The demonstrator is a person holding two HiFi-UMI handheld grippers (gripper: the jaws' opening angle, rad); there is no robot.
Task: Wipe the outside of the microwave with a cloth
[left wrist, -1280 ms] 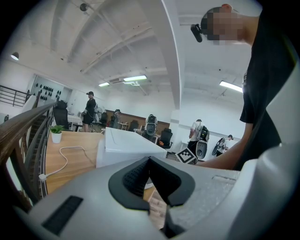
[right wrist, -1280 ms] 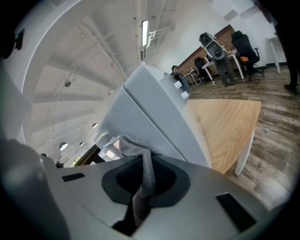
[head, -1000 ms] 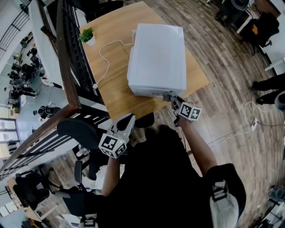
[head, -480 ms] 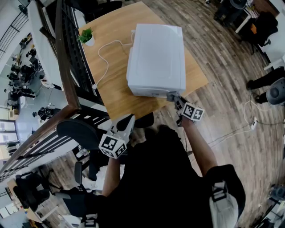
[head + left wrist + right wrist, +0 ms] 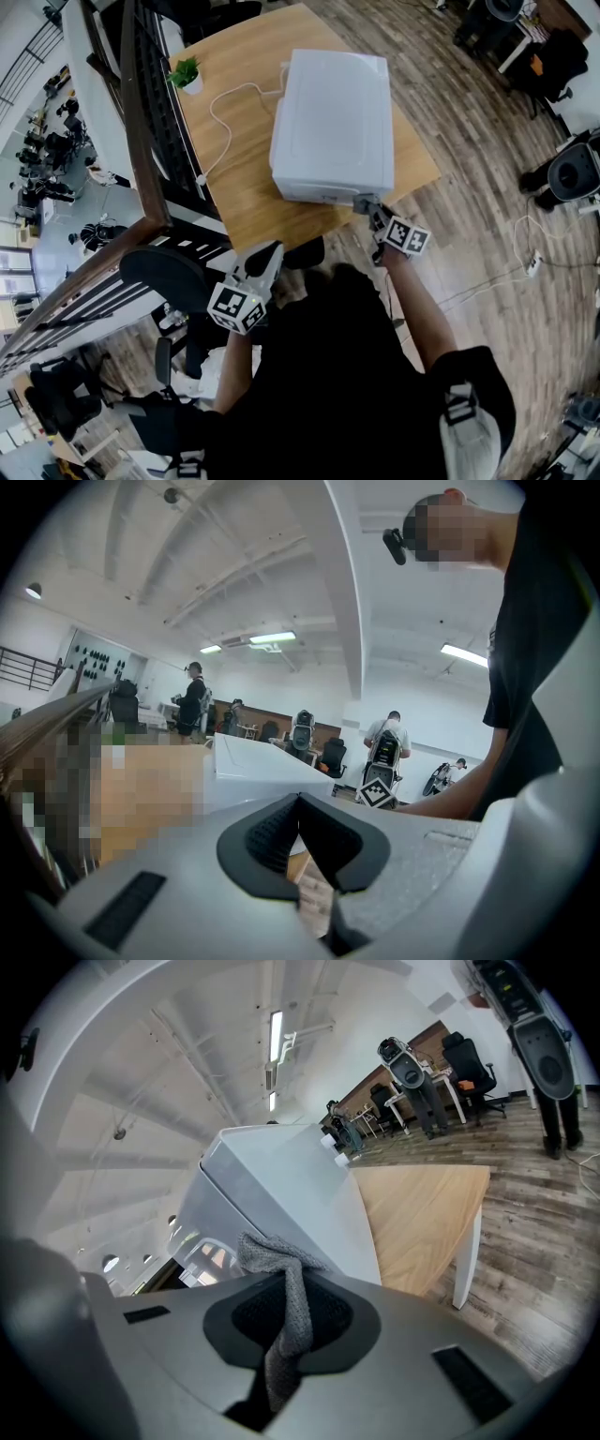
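The white microwave [image 5: 333, 122] stands on a wooden table [image 5: 234, 187]. In the head view my right gripper [image 5: 366, 206] is at the microwave's near right bottom corner, shut on a grey cloth [image 5: 281, 1283]. In the right gripper view the cloth's bunched end pokes out past the jaws and lies against the microwave's white face [image 5: 281, 1185]. My left gripper [image 5: 269, 260] hangs low by the person's body, below the table's near edge. Its jaws stand shut with nothing between them, and the microwave [image 5: 253, 761] shows beyond them.
A small potted plant [image 5: 185, 73] and a looping white cable [image 5: 223, 117] lie on the table left of the microwave. A dark railing [image 5: 141, 141] runs along the table's left side. A black chair [image 5: 169, 277] sits at the near left. Wooden floor lies to the right.
My right gripper with the cloth has edged slightly right along the microwave's front bottom edge. The left gripper has stayed put.
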